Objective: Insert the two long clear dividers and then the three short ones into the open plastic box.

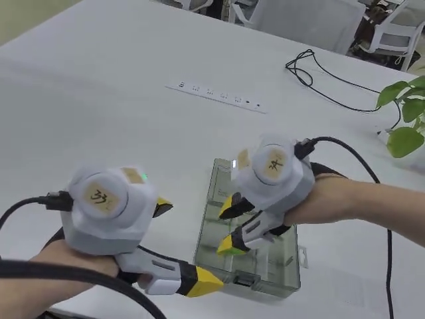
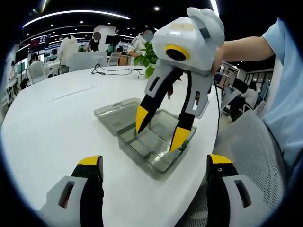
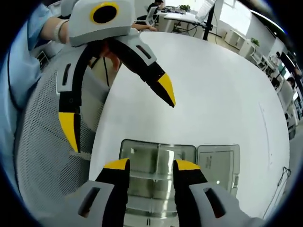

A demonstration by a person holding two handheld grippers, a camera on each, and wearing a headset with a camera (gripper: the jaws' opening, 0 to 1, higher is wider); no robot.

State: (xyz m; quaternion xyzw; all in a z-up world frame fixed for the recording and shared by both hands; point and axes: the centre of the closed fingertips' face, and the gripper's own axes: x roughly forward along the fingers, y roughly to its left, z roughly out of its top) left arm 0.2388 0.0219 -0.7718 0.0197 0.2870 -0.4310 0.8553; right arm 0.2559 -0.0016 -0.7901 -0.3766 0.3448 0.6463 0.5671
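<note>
Your left gripper [image 1: 184,244] hangs nearest, at the front edge of the table [image 1: 99,100], just left of the box [image 1: 265,280]. Its jaws are spread wide and empty. The clear box lies open on the table, its lid [image 3: 218,163] flat beside it. Clear dividers [image 3: 157,163] stand inside; their number cannot be told. Your right gripper [image 1: 227,227] hovers over the box, jaws partly apart, holding nothing. Beyond lie a power strip [image 1: 216,95] and a plant [image 1: 402,113].

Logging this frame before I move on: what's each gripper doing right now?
Left gripper: open, holding nothing.
Right gripper: open, jaws over the plastic box, nothing visibly gripped.
</note>
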